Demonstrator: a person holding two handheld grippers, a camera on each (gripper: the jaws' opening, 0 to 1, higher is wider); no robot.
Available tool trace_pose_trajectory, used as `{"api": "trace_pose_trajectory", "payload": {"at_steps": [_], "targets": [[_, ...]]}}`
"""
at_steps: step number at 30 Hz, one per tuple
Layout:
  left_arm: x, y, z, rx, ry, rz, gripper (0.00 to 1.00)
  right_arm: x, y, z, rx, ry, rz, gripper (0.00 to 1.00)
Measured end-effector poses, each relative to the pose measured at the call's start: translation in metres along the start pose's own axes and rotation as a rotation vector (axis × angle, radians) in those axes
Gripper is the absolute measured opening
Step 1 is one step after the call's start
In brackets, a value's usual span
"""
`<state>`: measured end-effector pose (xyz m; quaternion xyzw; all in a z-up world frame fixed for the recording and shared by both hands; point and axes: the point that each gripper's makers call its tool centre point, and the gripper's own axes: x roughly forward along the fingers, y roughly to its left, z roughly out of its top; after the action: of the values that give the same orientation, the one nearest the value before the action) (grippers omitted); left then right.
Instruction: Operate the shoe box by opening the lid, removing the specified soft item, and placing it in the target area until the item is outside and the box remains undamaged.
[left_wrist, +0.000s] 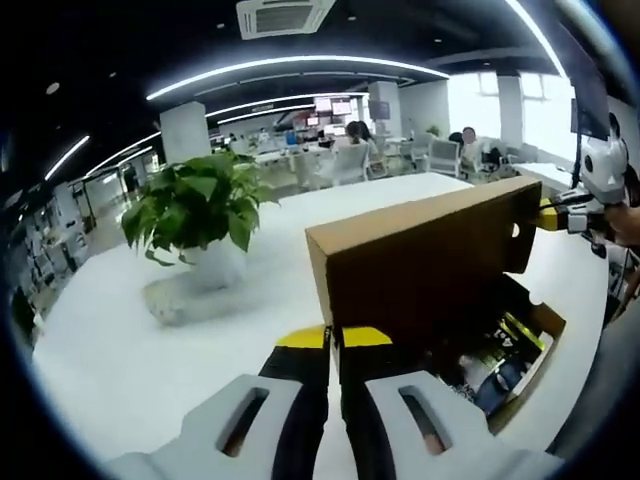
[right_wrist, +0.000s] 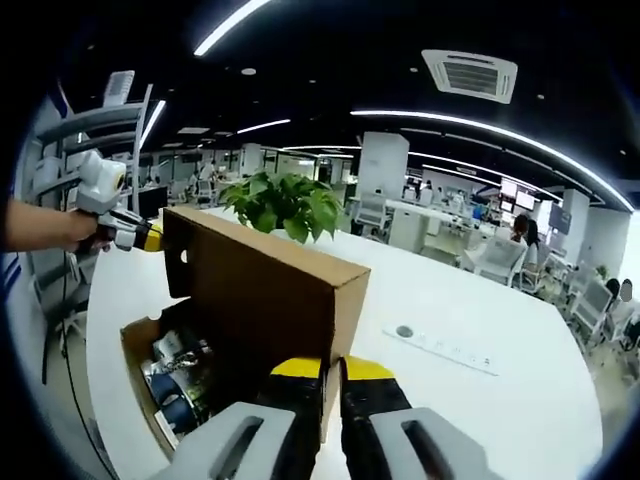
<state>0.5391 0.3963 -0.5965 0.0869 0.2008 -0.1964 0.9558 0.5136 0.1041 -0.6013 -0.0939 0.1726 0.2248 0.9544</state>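
Note:
A brown cardboard shoe box (left_wrist: 535, 330) (right_wrist: 135, 370) lies on the white table with its lid (left_wrist: 420, 270) (right_wrist: 260, 290) raised upright. My left gripper (left_wrist: 333, 340) is shut on one end of the lid; in the right gripper view it (right_wrist: 150, 237) shows at the lid's far end. The right gripper (right_wrist: 333, 370) is shut on the opposite end, which in the left gripper view is the far end (left_wrist: 548, 215). Inside the box lie dark contents (left_wrist: 500, 372) (right_wrist: 180, 375) with yellow and blue patches; I cannot make out which is the soft item.
A green plant in a white pot (left_wrist: 200, 215) (right_wrist: 285, 205) stands on the table (left_wrist: 130, 350) (right_wrist: 500, 400) beyond the box. A flat white strip (right_wrist: 440, 347) lies on the table. A person's hand (right_wrist: 50, 225) holds the left gripper. Office desks and seated people fill the background.

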Motion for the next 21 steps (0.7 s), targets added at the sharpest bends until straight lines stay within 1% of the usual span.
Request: {"api": "trace_pose_trajectory", "payload": {"at_steps": [6, 14, 19, 21], "targets": [[0.005, 0.002, 0.004, -0.001, -0.005, 0.004, 0.0, 0.005, 0.001, -0.009, 0.011, 0.021, 0.004, 0.03], [0.009, 0.005, 0.006, -0.003, -0.008, 0.004, 0.0, 0.015, 0.002, -0.035, 0.018, 0.079, 0.0, 0.03], [0.012, 0.006, 0.008, -0.01, -0.008, 0.004, 0.0, 0.02, 0.0, -0.05, 0.026, 0.117, -0.013, 0.02], [0.014, 0.007, 0.008, -0.01, -0.007, 0.004, 0.0, 0.022, -0.001, -0.051, 0.033, 0.111, -0.016, 0.01]]}}
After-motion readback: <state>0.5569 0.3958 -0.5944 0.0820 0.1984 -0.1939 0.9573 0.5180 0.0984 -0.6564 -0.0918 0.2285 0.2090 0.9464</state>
